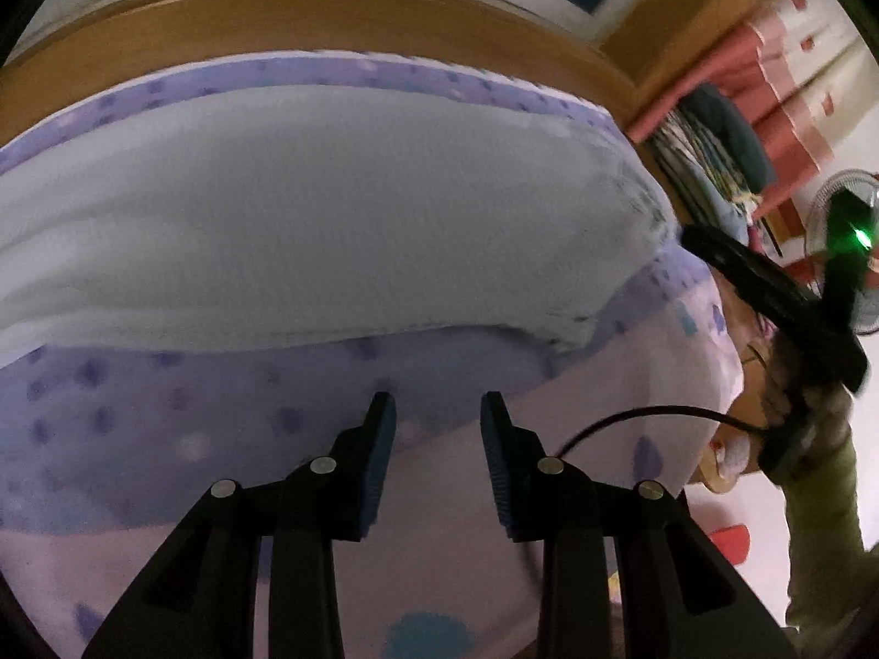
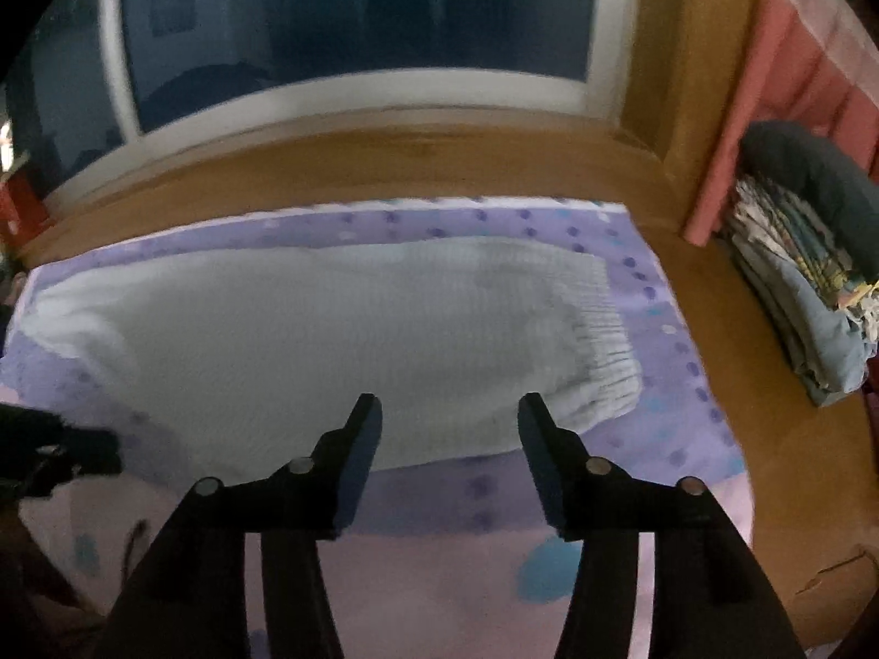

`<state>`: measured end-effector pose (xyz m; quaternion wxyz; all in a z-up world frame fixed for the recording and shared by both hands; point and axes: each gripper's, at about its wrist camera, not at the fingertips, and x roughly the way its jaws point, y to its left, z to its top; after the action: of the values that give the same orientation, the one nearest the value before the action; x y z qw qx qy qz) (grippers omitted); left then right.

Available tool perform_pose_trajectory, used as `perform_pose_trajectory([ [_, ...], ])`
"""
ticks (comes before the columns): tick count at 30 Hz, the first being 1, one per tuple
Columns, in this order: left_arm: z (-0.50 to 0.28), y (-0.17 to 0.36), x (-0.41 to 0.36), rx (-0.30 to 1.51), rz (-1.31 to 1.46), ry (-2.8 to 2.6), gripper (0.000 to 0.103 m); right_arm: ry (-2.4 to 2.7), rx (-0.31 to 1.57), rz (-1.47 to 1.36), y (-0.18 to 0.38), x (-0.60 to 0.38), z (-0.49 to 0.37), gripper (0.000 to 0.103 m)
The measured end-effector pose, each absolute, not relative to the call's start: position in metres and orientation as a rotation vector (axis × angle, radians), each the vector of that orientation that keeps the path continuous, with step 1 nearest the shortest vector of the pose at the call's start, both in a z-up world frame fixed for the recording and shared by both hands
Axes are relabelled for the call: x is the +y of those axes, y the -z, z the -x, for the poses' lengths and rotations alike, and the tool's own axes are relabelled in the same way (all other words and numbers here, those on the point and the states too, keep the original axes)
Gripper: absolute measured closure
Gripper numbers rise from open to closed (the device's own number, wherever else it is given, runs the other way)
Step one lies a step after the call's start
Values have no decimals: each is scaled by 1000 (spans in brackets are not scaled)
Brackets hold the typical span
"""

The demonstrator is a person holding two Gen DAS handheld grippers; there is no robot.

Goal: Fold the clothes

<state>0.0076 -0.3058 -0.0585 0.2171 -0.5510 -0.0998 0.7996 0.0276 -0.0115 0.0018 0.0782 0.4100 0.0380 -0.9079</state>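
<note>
While the white garment [image 2: 329, 340] lies flat, both grippers' jaws gape empty.

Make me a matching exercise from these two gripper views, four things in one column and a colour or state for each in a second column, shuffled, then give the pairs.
Things:
1. white garment
2. bedsheet
3. curtain
4. right gripper

Descriptions:
A. purple with dots
B. jaws apart, nothing between them
C. lying flat, elastic band at its right end
D. pink, hanging at the right

Pairs: 1-C, 2-A, 3-D, 4-B
</note>
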Motion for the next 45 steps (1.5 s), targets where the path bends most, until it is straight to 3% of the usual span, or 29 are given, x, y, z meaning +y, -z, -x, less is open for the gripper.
perform_pose_trajectory([
  [4,-30,55,-362,-322,1523,-2281,71,2682,74,-1177,-18,-65,-58,41],
  [12,-85,49,-477,-338,1506,-2368,71,2578,-19,-1227,-9,-198,-94,41],
  [17,-113,53,-544,-355,1506,-2418,71,2541,-1,-1231,5,-267,-111,41],
  [21,-127,54,-588,-467,1504,-2454,71,2473,60,-1229,5,-315,-118,41],
  [29,-128,52,-652,-587,1523,-2561,71,2341,206,-1167,15,-395,-100,41],
  [45,-79,50,-746,-502,1535,-2531,71,2271,267,-1153,29,-538,-92,41],
])
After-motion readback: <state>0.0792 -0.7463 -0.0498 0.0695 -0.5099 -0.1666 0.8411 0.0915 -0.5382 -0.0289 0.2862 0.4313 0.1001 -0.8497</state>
